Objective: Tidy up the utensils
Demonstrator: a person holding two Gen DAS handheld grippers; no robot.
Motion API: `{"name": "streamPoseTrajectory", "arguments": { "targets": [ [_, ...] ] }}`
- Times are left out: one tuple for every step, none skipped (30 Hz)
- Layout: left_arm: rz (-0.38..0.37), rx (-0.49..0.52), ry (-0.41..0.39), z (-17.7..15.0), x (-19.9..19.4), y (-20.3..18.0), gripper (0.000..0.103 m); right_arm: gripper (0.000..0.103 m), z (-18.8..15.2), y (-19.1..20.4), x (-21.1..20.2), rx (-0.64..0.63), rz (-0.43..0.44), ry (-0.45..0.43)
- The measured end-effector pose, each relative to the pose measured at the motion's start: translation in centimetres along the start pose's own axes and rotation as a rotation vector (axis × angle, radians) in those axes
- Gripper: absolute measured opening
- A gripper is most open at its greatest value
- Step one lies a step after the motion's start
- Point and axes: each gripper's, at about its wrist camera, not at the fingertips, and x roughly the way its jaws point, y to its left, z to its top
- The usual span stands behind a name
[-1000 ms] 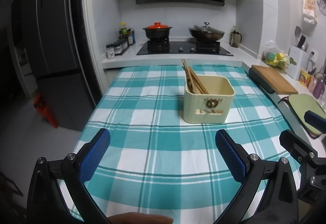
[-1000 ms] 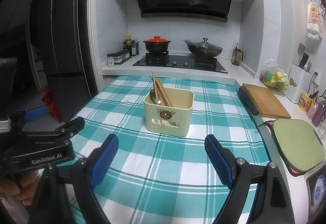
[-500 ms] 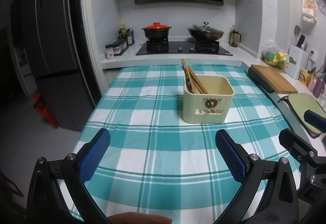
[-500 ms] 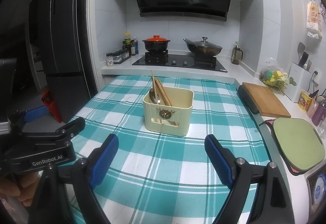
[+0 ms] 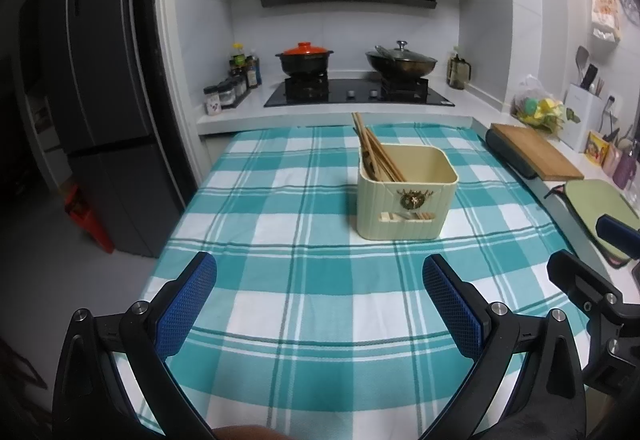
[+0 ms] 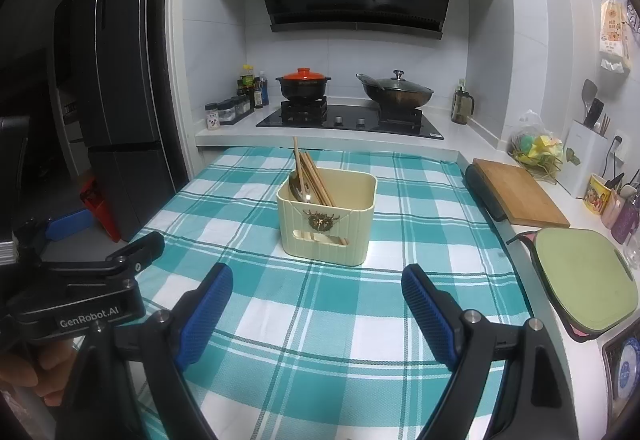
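Observation:
A cream utensil holder (image 5: 406, 195) stands on the teal checked tablecloth (image 5: 280, 280), a little beyond both grippers. Wooden chopsticks (image 5: 374, 149) lean in its left side; in the right wrist view the holder (image 6: 327, 215) also shows a metal spoon (image 6: 298, 185) beside the chopsticks (image 6: 314, 177). My left gripper (image 5: 318, 300) is open and empty above the near part of the cloth. My right gripper (image 6: 316, 314) is open and empty, to the right of the left one. No loose utensils show on the cloth.
A stove (image 5: 358, 93) with a red-lidded pot (image 5: 305, 57) and a wok (image 5: 401, 61) is at the back. A wooden cutting board (image 6: 520, 191) and a green mat (image 6: 582, 272) lie on the right counter. A fridge (image 5: 108, 99) stands left.
Both grippers stay open and nearly still; the view has only drifted slightly.

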Motion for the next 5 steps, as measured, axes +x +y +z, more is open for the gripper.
{"name": "streamPoseTrajectory", "arguments": {
  "targets": [
    [-0.004, -0.002, -0.001, -0.09, -0.02, -0.03, 0.103, 0.088, -0.04, -0.03, 0.02, 0.001, 0.000, 0.000],
    [-0.006, -0.005, -0.003, -0.12, -0.06, -0.02, 0.103, 0.088, -0.06, -0.03, 0.01, 0.000, -0.001, 0.001],
    [-0.005, -0.008, -0.004, -0.19, -0.06, -0.05, 0.103, 0.088, -0.04, -0.04, 0.01, 0.000, -0.001, 0.000],
    [-0.003, -0.009, -0.007, -0.26, -0.06, -0.09, 0.103, 0.088, -0.04, -0.05, 0.02, 0.001, -0.001, 0.000],
    [0.000, -0.005, -0.009, -0.26, -0.09, -0.18, 0.103, 0.088, -0.05, -0.07, 0.02, 0.002, 0.000, 0.001]
  ]
}}
